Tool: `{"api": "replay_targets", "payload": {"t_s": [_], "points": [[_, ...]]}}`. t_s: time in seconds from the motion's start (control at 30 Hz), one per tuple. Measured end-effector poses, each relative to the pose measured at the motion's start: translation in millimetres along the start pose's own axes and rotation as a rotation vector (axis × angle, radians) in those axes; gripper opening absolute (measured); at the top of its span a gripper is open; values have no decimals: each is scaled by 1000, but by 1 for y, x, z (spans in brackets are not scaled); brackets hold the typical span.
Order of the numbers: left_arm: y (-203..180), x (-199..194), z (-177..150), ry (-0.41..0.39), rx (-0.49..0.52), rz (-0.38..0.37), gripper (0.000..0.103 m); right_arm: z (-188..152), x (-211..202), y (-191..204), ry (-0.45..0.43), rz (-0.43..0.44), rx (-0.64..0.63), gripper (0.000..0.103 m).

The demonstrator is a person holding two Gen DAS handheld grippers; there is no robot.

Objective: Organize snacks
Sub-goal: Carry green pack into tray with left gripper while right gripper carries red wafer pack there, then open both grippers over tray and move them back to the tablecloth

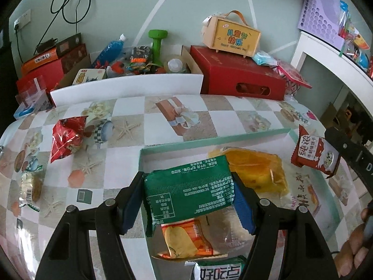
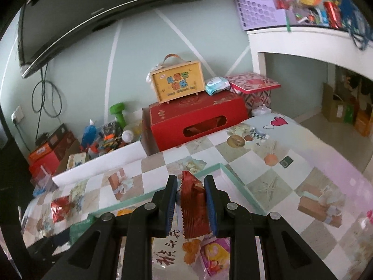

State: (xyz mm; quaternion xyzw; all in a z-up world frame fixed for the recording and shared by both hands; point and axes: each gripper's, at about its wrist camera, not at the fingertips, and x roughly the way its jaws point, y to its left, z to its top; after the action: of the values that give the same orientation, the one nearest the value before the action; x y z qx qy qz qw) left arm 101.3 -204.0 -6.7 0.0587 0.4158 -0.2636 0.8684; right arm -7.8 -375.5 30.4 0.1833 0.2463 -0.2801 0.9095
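A checkered surface [image 1: 130, 154] is being viewed against a pale green wall, with red boxes and clutter along its far edge. A shallow tray [image 1: 209, 140] with a mint rim is lying on it, and several snacks are already lying inside.

The left tool [image 1: 188, 193] is being held clenched on a green packet [image 1: 186, 186]; the packet's long axis is running across the jaws, from 9 to 3 o'clock, and it is being carried above the tray's near-left part. An orange packet [image 1: 256, 170] is lying in the tray at about 2 o'clock from it, and an orange-and-yellow one [image 1: 184, 238] just below at 6 o'clock.

The right tool [image 2: 192, 200] is being held clenched on a red packet [image 2: 193, 207], whose long axis is pointing along the fingers toward 12 o'clock. In the left view this packet [image 1: 314, 154] is being seen at 3 o'clock, over the tray's right edge. The tray floor is lying directly beneath and at 6 o'clock from both tools, so the coming move is judged to be a lowering and release.

Two snacks are waiting outside the tray: a red bag [image 1: 67, 137] at 10 o'clock and a biscuit pack [image 1: 31, 186] at 9 o'clock, both nearer the left tool.
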Motion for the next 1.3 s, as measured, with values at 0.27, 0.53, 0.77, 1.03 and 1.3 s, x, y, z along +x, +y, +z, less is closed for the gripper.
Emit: {"api": "replay_targets", "payload": {"t_s": [0.27,0.53,0.77,1.03,1.3], "points": [[-1,5,1,16,-6,-1,73,-7,15,4,44,-32,-25,28],[-1,-6,4,10,-7,-17,75,-8,9,19,62,-70,-106,46],[13,-23,4,-3,-60,-1,82,-17,-3,31,85,-75,-145,62],[49,-29,-11,37,-154,71,87,-31,-8,44,141,-54,-168,84],[74,-27,-25,73,-215,124,87,-39,-9,50,190,-21,-177,103]]}}
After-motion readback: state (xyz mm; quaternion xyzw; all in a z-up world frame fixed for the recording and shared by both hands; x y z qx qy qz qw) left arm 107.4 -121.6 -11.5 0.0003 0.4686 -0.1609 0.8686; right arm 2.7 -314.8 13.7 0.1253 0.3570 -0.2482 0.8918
